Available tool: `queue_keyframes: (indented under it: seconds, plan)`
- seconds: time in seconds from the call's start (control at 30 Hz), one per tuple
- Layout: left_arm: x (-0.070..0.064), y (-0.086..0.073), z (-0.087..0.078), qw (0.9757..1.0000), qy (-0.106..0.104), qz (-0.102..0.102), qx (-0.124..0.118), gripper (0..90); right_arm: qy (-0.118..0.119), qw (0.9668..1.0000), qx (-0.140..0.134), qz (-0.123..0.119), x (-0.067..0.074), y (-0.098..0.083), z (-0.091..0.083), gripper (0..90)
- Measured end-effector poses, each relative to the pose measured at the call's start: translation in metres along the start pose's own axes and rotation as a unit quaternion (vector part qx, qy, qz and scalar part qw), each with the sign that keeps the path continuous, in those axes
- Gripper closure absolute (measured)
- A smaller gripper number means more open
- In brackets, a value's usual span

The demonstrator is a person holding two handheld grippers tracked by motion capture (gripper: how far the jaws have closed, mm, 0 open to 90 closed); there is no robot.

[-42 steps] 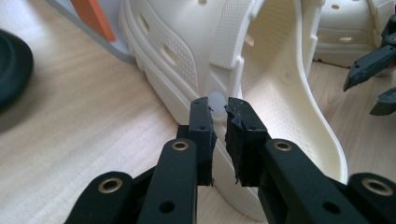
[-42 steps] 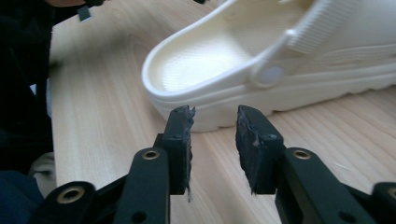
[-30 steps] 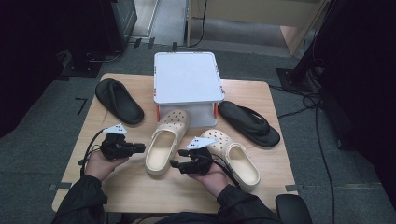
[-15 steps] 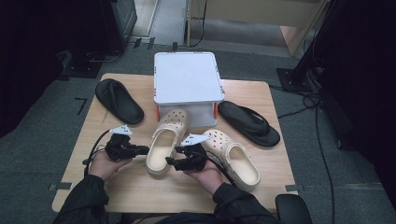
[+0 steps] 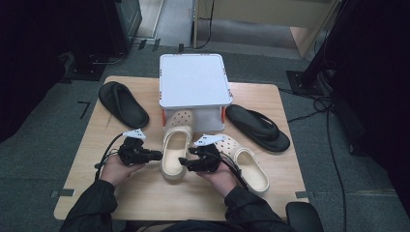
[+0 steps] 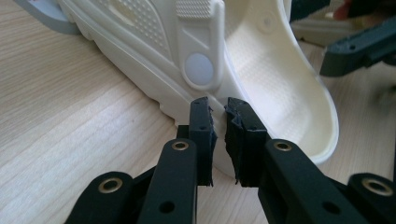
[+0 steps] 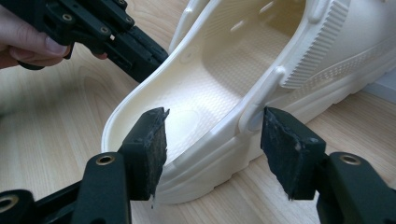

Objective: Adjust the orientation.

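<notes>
Cream clog lies mid-table, toe at 12 o'clock toward the white box. Left gripper fingers are clenched on its side wall. Right gripper fingers are released, straddling the heel; advise closing squarely on the rim before lifting.

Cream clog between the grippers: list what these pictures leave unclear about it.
- Cream clog, high view: toe hidden under the white box.
- Left gripper view: toe cut off by the top edge.
- Right gripper view: far wall behind the left gripper, so its grip there is hidden.
</notes>
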State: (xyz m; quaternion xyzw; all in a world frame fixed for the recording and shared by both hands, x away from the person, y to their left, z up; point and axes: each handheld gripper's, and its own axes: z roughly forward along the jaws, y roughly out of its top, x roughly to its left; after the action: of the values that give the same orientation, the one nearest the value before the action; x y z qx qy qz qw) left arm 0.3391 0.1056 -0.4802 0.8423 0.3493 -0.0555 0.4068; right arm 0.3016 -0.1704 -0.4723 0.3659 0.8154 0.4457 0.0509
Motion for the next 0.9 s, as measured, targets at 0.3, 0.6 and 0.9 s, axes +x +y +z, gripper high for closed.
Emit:
queue_keyframes:
  seconds: [0.3, 0.6, 0.9]
  plan:
    - [0.001, 0.004, 0.004, 0.9998, -0.017, -0.011, -0.001, 80.6, -0.013, 0.9999, 0.001, -0.003, -0.006, 0.000, -0.003, 43.1]
    - [0.007, 0.009, -0.010, 0.9989, -0.013, -0.021, -0.041, 77.4, -0.012, 0.9996, -0.003, -0.024, -0.007, 0.001, -0.014, 51.0]
    - [0.007, 0.028, -0.025, 0.9979, 0.001, -0.002, -0.065, 78.3, 0.019, 0.9990, -0.001, -0.040, 0.002, -0.004, -0.026, 65.9]
